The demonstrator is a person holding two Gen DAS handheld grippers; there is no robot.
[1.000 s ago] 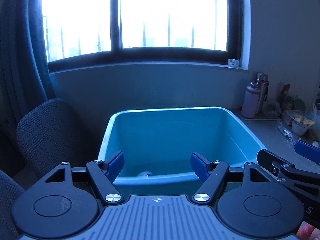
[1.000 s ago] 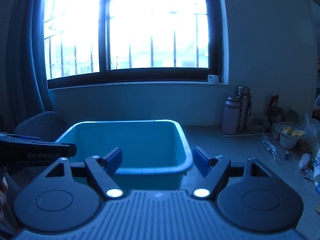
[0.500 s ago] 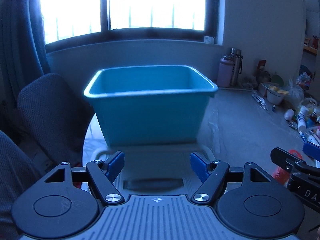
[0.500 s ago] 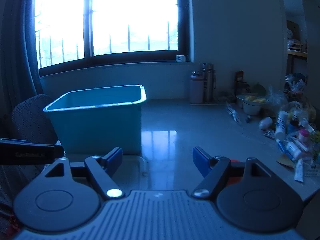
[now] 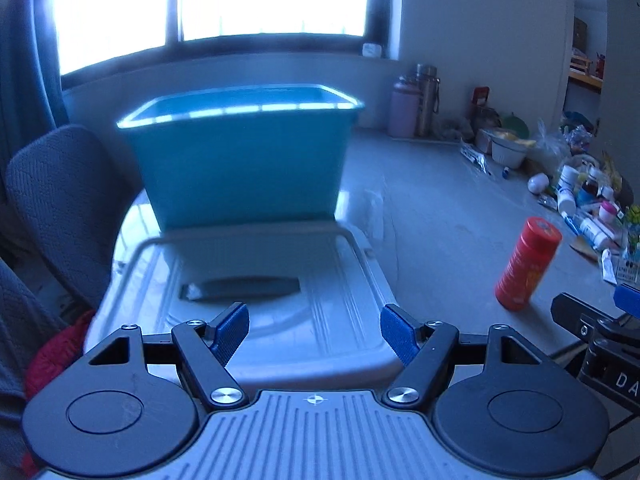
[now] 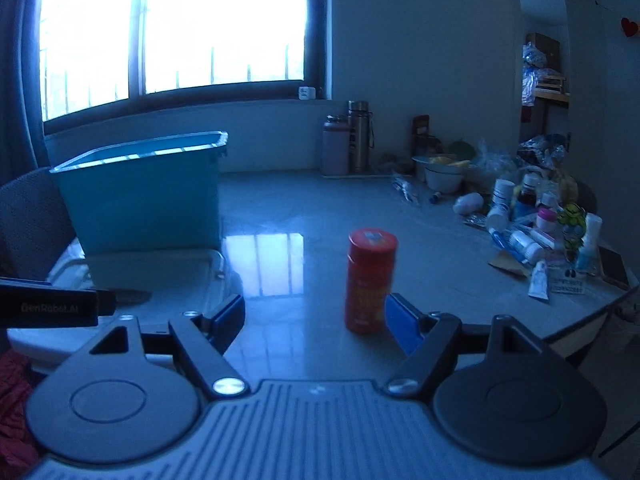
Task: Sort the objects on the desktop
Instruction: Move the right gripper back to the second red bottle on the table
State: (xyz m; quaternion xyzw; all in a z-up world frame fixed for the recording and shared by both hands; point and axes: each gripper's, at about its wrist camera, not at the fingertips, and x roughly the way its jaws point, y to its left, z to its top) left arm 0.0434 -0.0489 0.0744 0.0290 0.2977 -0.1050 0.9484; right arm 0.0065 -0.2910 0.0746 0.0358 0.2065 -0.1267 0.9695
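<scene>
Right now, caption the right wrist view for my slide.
Open right gripper faces an upright red bottle on the table.

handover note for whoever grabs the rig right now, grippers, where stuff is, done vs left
Left gripper: open, empty, over the grey lid in front of the teal bin.
Right gripper: open, empty, close to the red bottle, which stands upright and alone on the table.
Unsorted pile of bottles and tubes sits along the table's right edge.
Done: cannot tell; the bin's inside is not visible.
Left: likely grab the red bottle, then work through the pile.
</scene>
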